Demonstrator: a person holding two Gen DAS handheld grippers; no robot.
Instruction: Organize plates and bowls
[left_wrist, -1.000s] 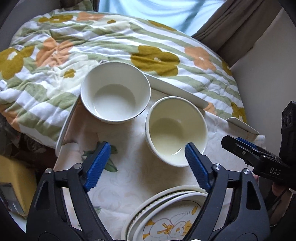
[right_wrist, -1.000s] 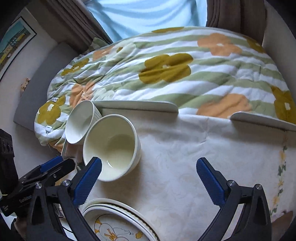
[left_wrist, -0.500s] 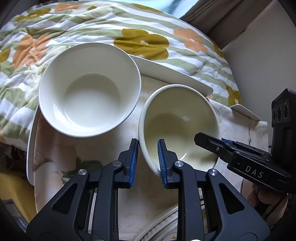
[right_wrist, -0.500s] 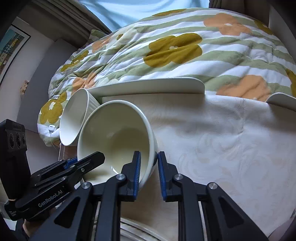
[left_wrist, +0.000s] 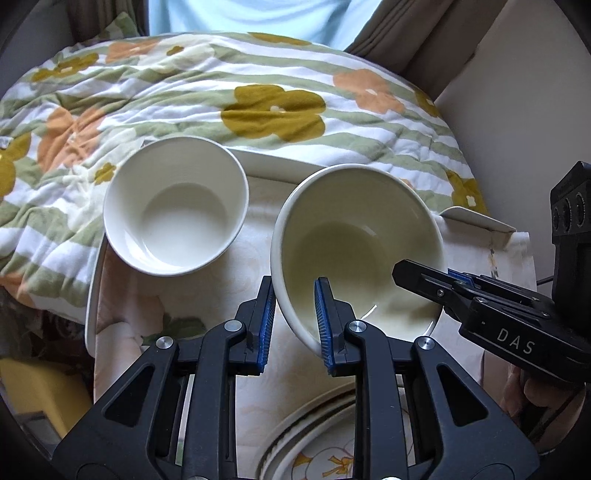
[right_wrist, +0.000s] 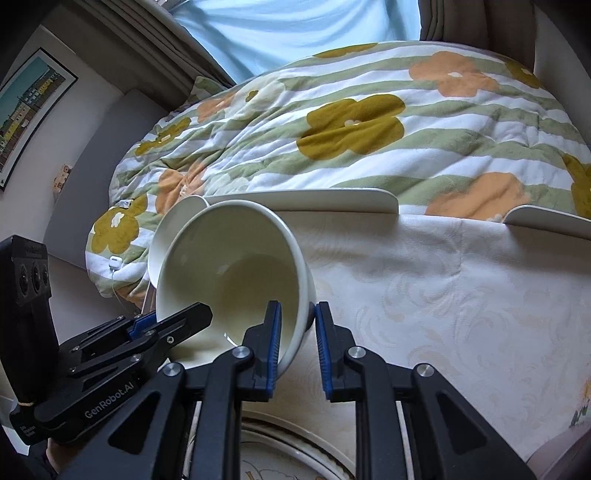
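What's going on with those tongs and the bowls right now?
Left tongs and right tongs both clamped on cream bowl rim, bowl tilted. White bowl alongside, untouched. Plate stack below.

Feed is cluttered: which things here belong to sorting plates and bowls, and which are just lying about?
Job:
cream bowl, gripped by both tongs
white bowl
plate stack

Just lying about:
flowered quilt
tablecloth
framed picture
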